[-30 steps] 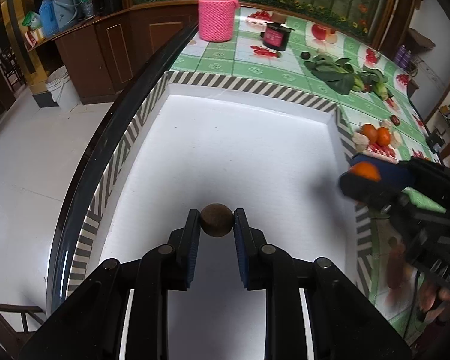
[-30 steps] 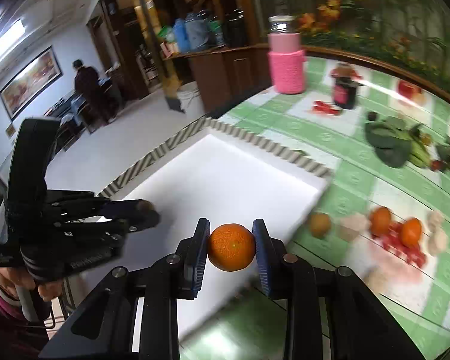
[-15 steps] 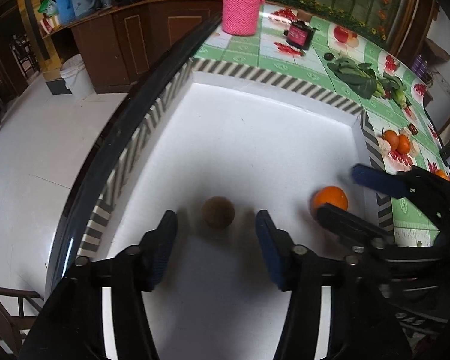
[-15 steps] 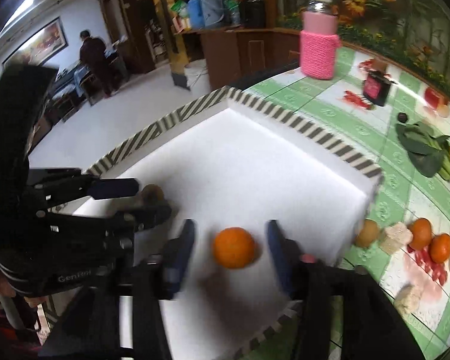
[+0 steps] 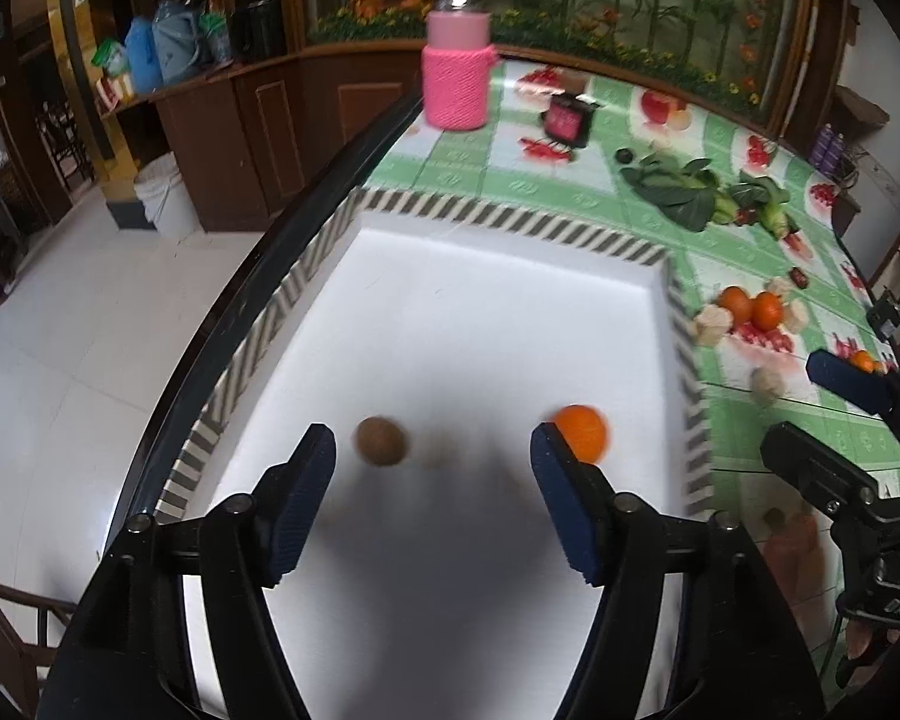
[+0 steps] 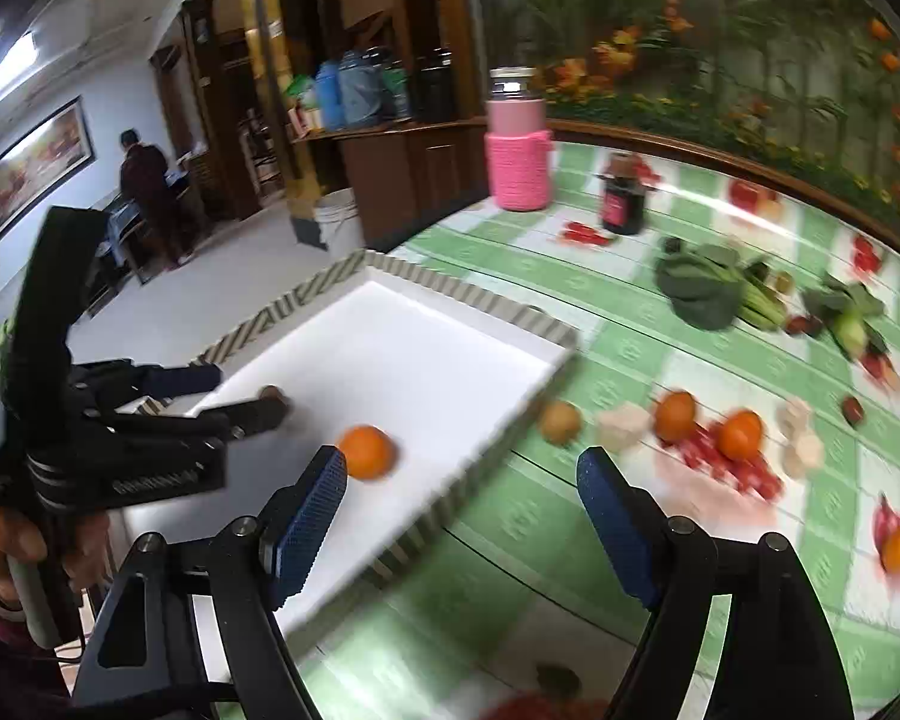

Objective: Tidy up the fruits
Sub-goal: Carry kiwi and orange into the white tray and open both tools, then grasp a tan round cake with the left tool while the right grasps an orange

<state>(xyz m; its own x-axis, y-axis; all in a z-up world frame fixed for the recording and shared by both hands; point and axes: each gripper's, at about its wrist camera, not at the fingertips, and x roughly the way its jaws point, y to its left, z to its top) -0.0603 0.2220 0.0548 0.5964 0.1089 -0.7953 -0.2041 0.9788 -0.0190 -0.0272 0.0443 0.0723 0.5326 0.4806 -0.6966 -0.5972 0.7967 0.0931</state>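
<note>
A white tray point(image 5: 480, 312) with a striped rim holds a brown round fruit point(image 5: 380, 441) and an orange point(image 5: 581, 433). My left gripper point(image 5: 432, 468) is open and empty above the tray, just behind both fruits. In the right wrist view the tray point(image 6: 426, 354), the orange point(image 6: 366, 451) and the brown fruit point(image 6: 272, 394) show too. My right gripper point(image 6: 462, 480) is open and empty over the tray's right edge. Two oranges point(image 6: 708, 426) and a brown fruit point(image 6: 560, 422) lie on the tablecloth.
A pink knitted jar point(image 5: 457, 84), a dark jar point(image 5: 567, 120) and leafy greens point(image 5: 678, 192) stand at the back of the green tablecloth. Pale chunks point(image 6: 624, 427) lie among the oranges. The table's dark edge point(image 5: 258, 288) runs along the left.
Both grippers opened and let go of their fruits onto the tray, then drew back. The right gripper swung right, off the tray.
</note>
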